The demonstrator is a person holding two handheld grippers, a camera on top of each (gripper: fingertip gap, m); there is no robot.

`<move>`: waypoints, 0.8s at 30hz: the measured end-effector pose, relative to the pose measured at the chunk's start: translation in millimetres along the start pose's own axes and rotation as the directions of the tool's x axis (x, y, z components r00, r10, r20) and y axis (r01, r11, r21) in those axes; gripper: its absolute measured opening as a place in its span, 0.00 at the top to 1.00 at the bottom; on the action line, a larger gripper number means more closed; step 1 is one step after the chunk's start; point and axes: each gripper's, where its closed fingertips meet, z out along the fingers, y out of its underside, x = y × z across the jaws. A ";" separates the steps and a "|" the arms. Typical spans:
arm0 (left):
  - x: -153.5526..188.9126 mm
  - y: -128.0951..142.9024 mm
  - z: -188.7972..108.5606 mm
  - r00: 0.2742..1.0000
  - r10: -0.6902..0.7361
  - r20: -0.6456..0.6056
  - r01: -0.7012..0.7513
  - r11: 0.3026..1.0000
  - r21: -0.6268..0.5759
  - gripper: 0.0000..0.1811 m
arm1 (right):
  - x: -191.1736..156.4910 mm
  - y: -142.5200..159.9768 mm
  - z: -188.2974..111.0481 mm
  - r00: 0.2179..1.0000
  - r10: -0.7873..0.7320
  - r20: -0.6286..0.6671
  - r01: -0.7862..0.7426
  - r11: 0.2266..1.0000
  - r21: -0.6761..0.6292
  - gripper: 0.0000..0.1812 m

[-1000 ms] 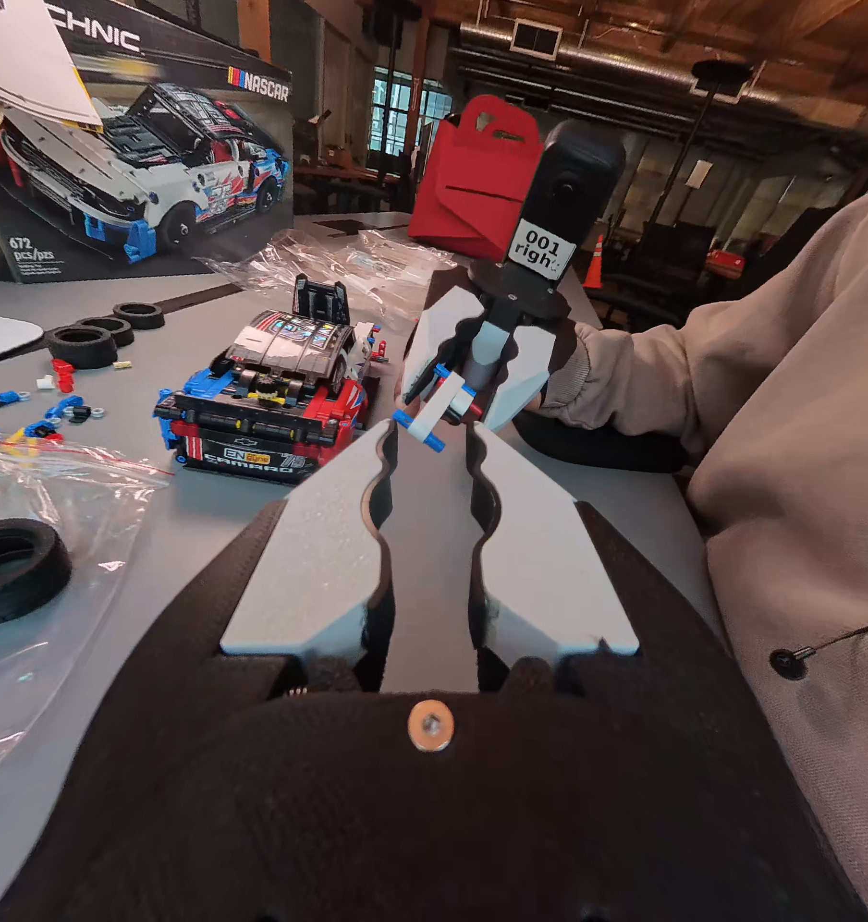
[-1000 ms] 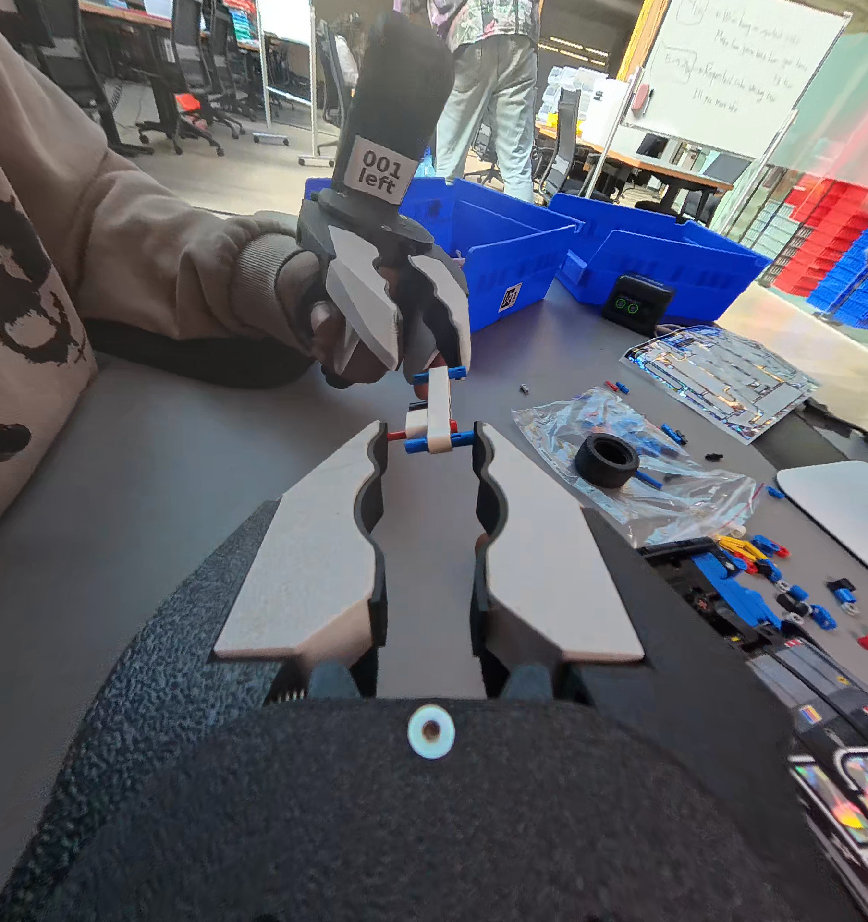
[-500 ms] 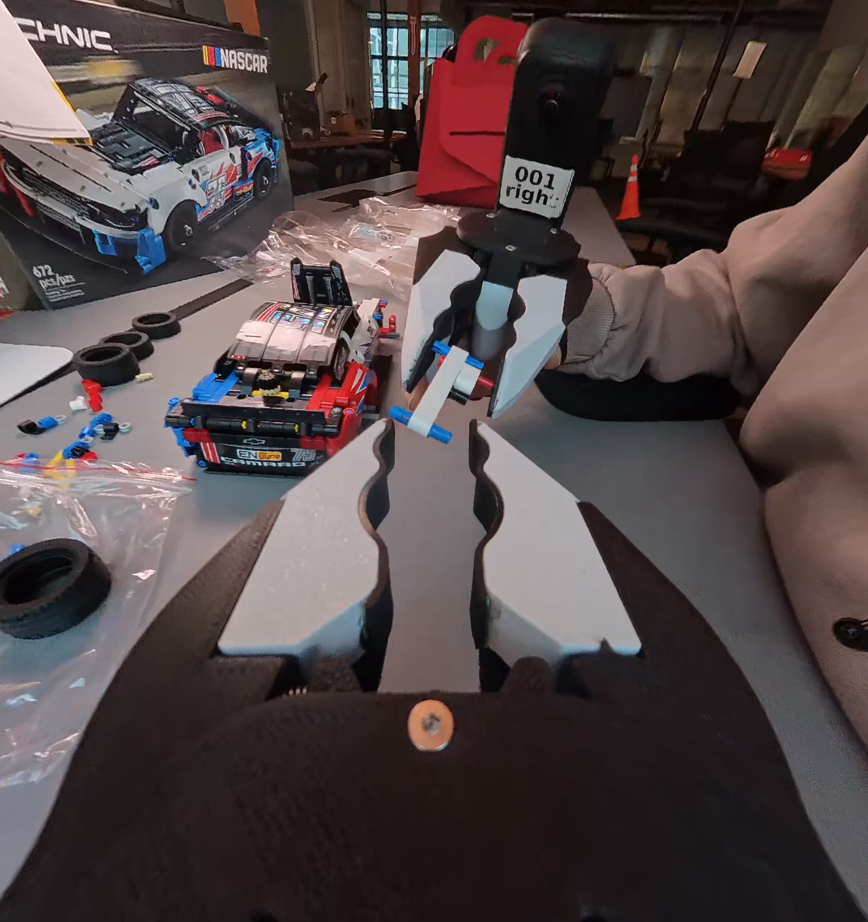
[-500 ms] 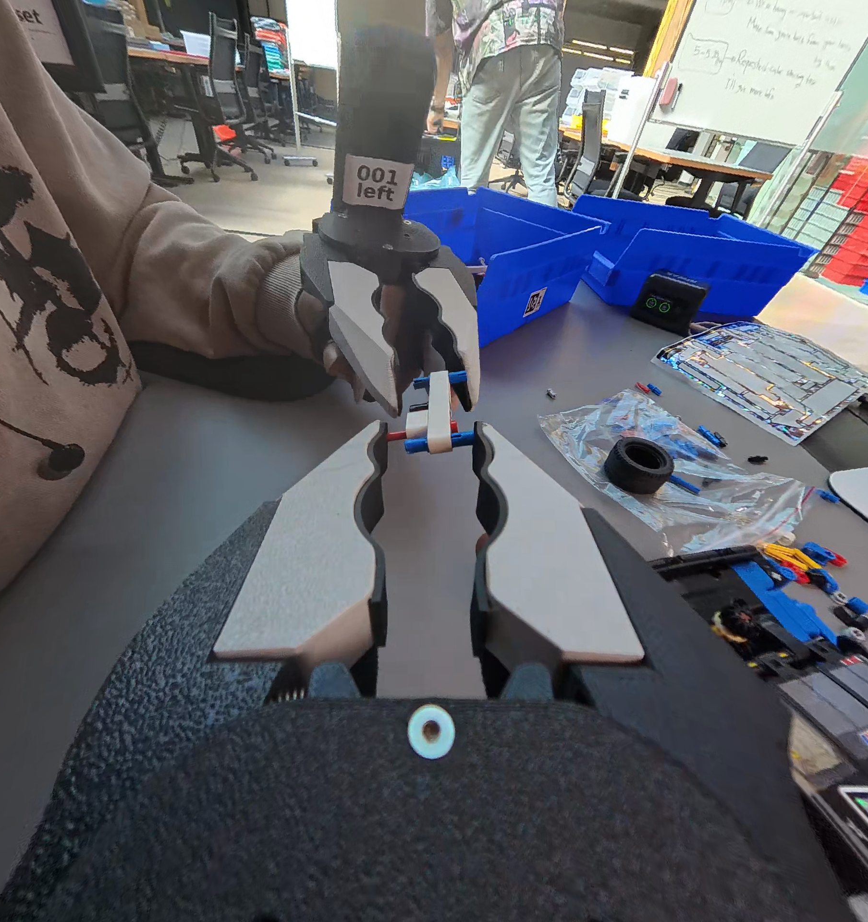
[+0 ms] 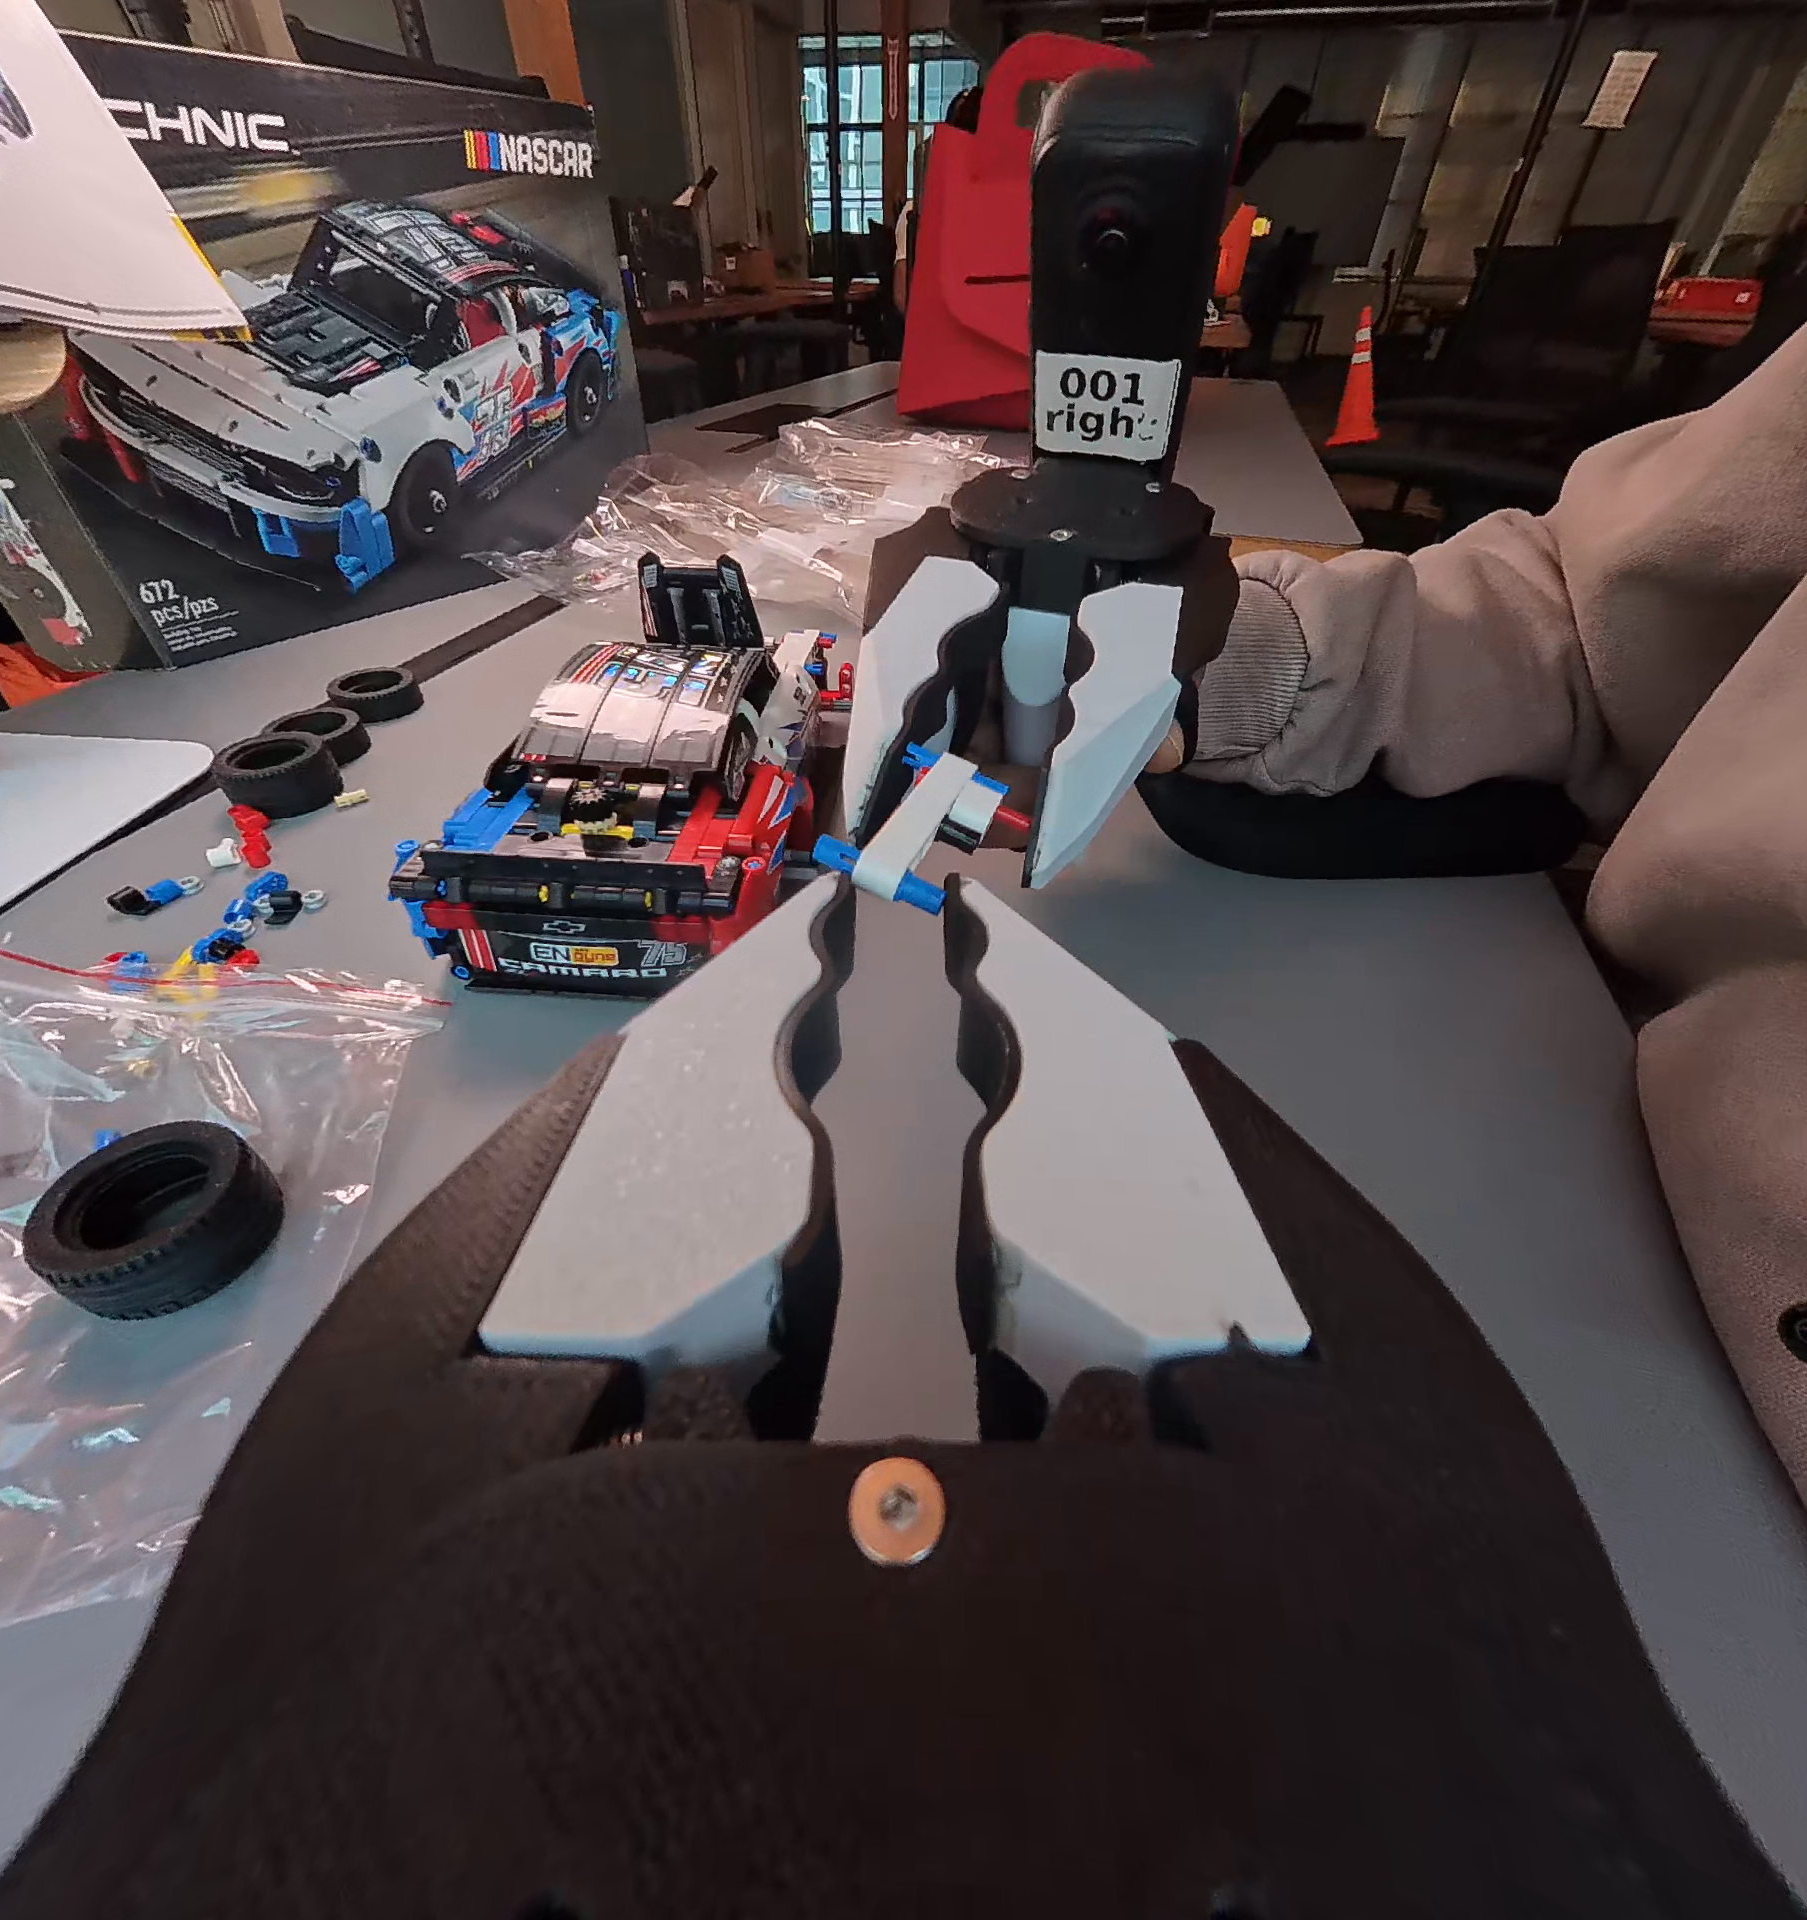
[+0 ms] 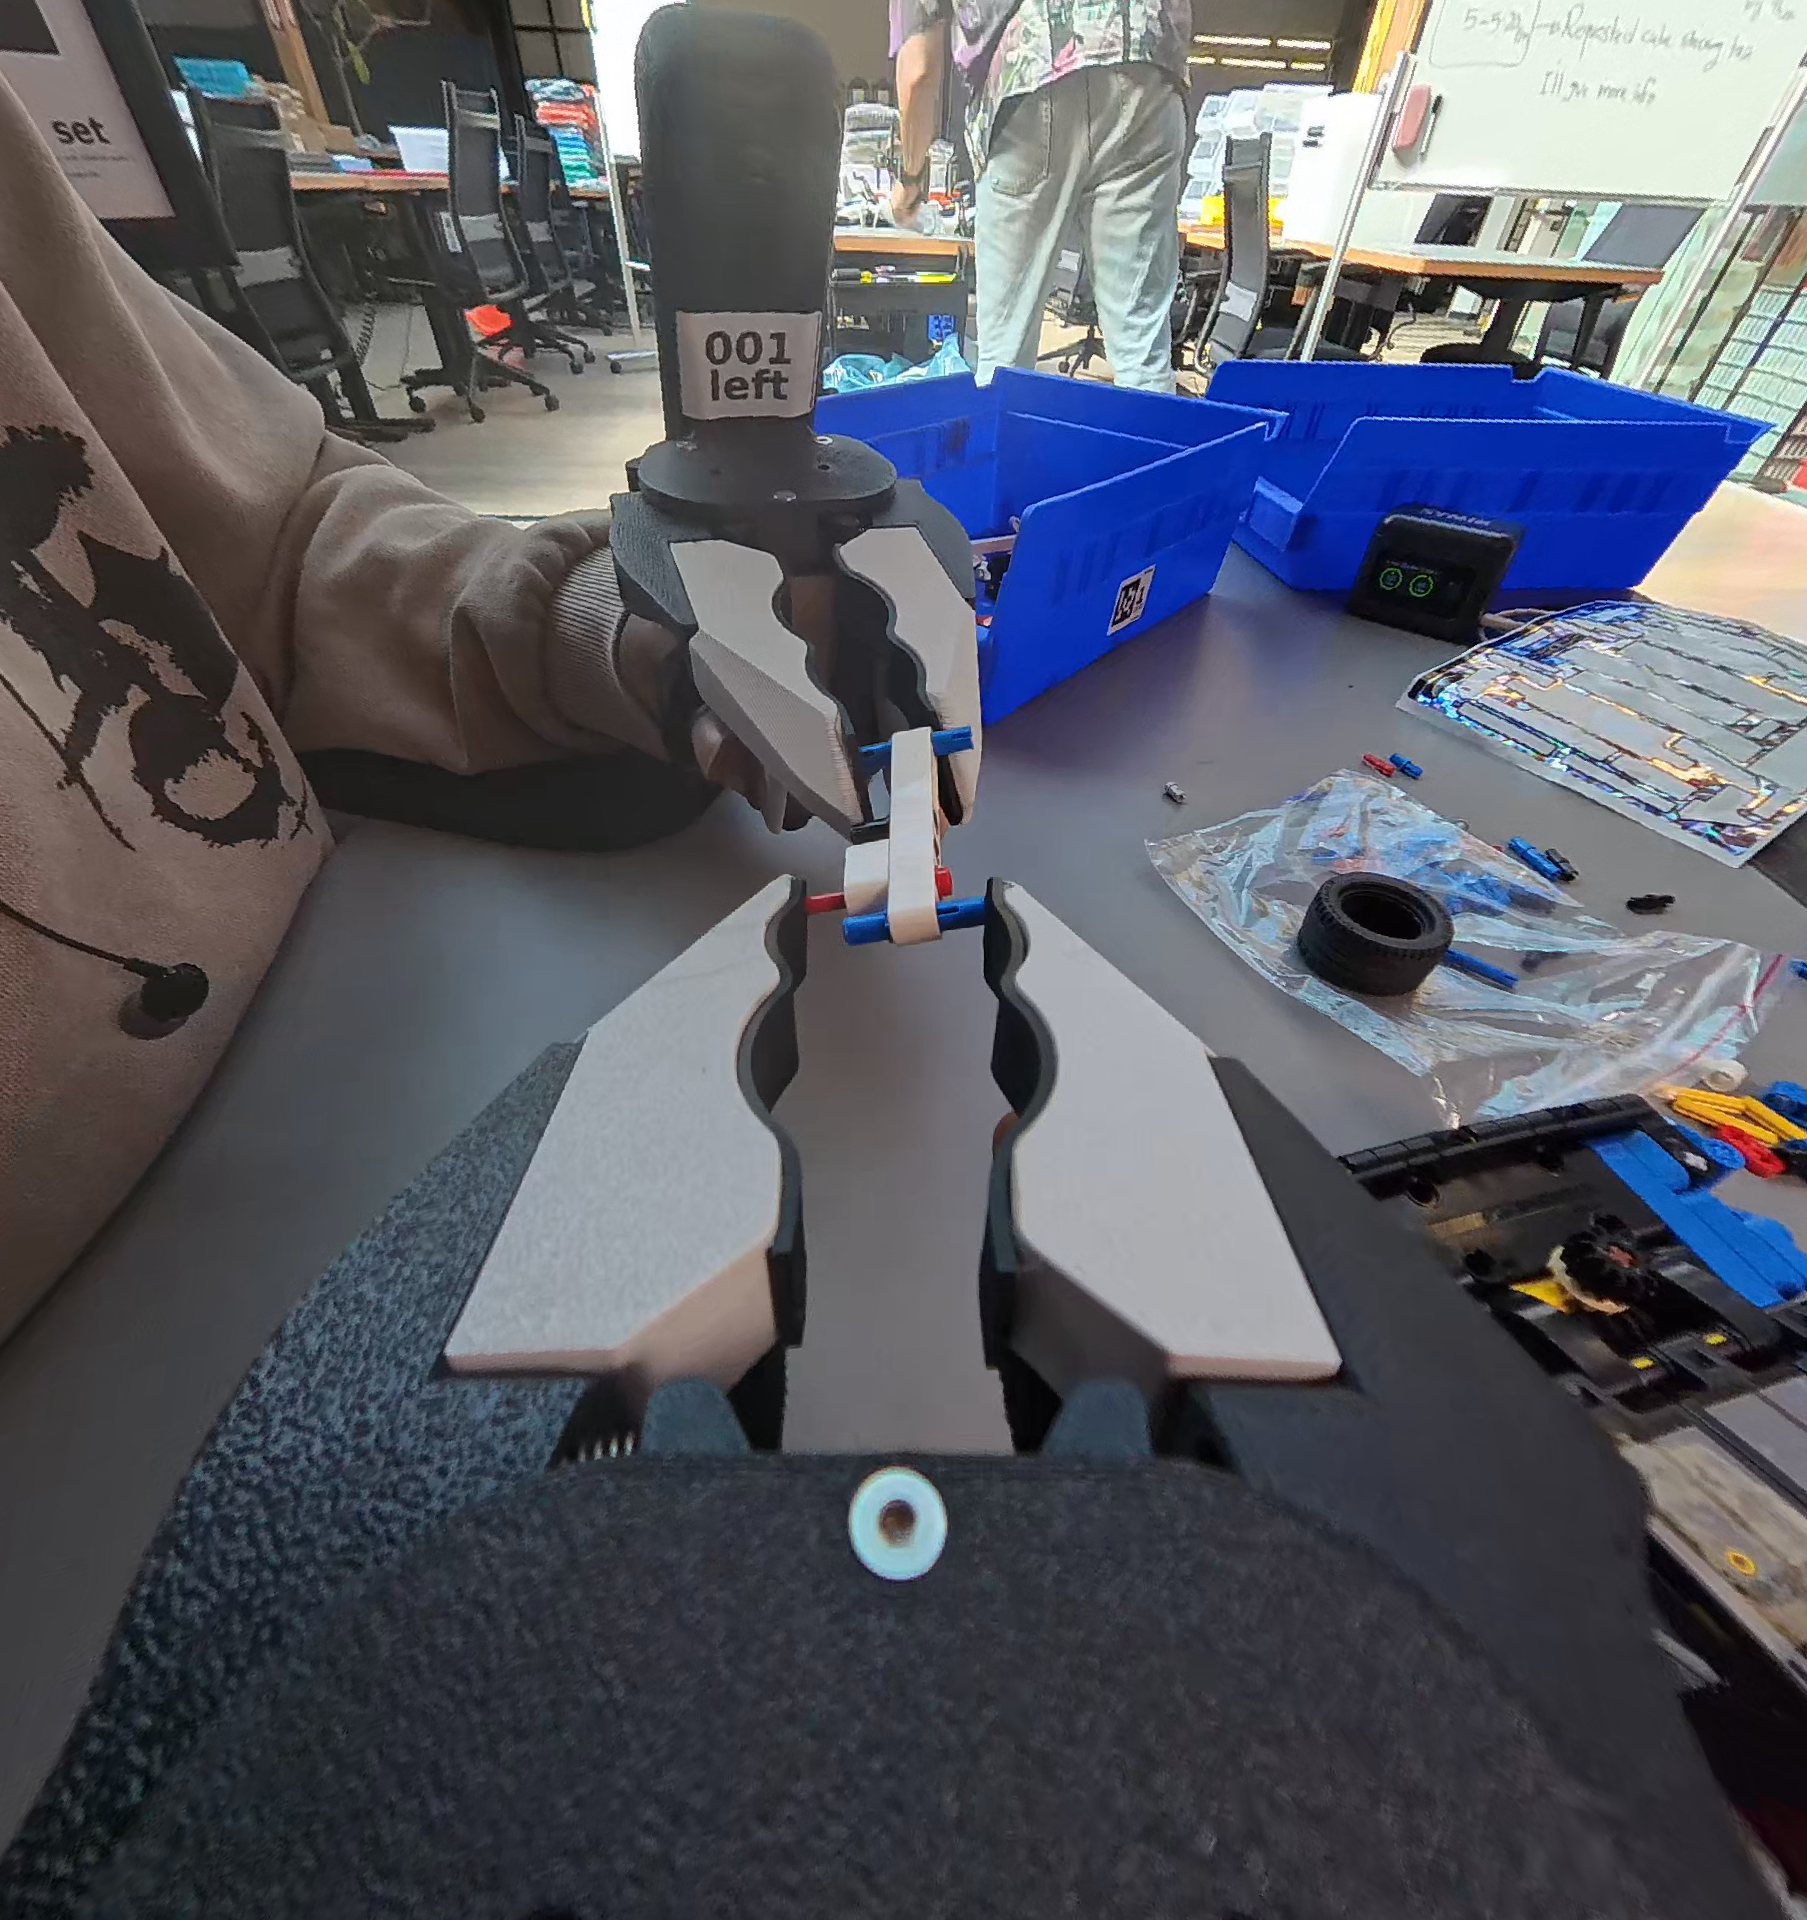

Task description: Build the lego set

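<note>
my right claw (image 6: 894, 899) is gripping the small white beam assembly (image 6: 909, 842) by its cross pins, the red pin touching the left fingertip and the blue pin reaching the right one, so the pins run across the jaws and the beam's long axis points straight away from me, rising toward the left claw (image 6: 904, 790). that left claw, seen from its own camera (image 5: 894, 894), has its jaws narrowly parted around the beam's far blue pin; i can't tell whether it pinches. both claws meet tip to tip above the tabletop (image 5: 1294, 1039), wrists roughly level, facing each other. the half-built car (image 5: 618, 831) sits beside them, on the left claw's left. i judge the next move a handover or a pin press along that axis.
</note>
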 end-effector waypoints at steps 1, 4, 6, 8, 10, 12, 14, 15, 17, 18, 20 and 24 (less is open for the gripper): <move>-0.7 -0.4 -0.3 1.000 -0.006 0.002 0.006 1.000 0.003 0.92 | 0.8 -0.1 -0.2 1.000 0.000 -0.005 0.000 1.000 0.002 0.82; -4.1 -4.0 -2.3 0.999 -0.030 0.011 0.030 0.999 0.026 0.92 | 4.1 -2.1 -1.6 1.000 0.013 -0.018 -0.013 1.000 0.016 0.82; -7.7 -7.6 -4.5 0.998 -0.057 0.018 0.056 0.997 0.051 0.92 | 7.2 -3.9 -3.2 0.999 0.027 -0.029 -0.026 0.999 0.029 0.83; -11.7 -11.0 -6.9 0.996 -0.088 0.024 0.086 0.993 0.078 0.92 | 9.8 -5.6 -4.7 0.998 0.044 -0.034 -0.043 0.998 0.043 0.83; -15.1 -13.7 -8.9 0.993 -0.113 0.028 0.110 0.989 0.099 0.92 | 11.7 -5.5 -5.3 0.998 0.052 -0.040 -0.050 0.998 0.046 0.83; -18.0 -15.6 -10.6 0.991 -0.127 0.036 0.122 0.986 0.114 0.92 | 13.0 -4.9 -5.5 0.998 0.052 -0.047 -0.049 0.998 0.045 0.83; -19.6 -16.9 -11.6 0.990 -0.132 0.043 0.126 0.984 0.123 0.92 | 14.0 -4.6 -5.1 0.997 0.051 -0.055 -0.049 0.998 0.044 0.83; -20.0 -17.2 -11.8 0.990 -0.132 0.045 0.125 0.984 0.126 0.92 | 14.5 -4.4 -4.7 0.997 0.051 -0.060 -0.048 0.998 0.044 0.83; -20.2 -17.5 -11.7 0.990 -0.132 0.047 0.125 0.984 0.129 0.92 | 16.1 -5.5 -3.3 0.996 0.058 -0.075 -0.054 0.997 0.054 0.83; -19.8 -17.5 -11.4 0.990 -0.133 0.045 0.126 0.983 0.131 0.92 | 16.4 -6.4 -2.3 0.995 0.062 -0.079 -0.057 0.997 0.060 0.83; -19.2 -16.9 -10.3 0.990 -0.136 0.042 0.129 0.983 0.129 0.92 | 16.3 -8.9 -0.3 0.994 0.061 -0.092 -0.055 0.996 0.073 0.83; -16.3 -14.0 -6.6 0.989 -0.145 0.029 0.140 0.983 0.118 0.92 | 14.1 -17.0 2.9 0.992 0.040 -0.120 -0.027 0.994 0.104 0.83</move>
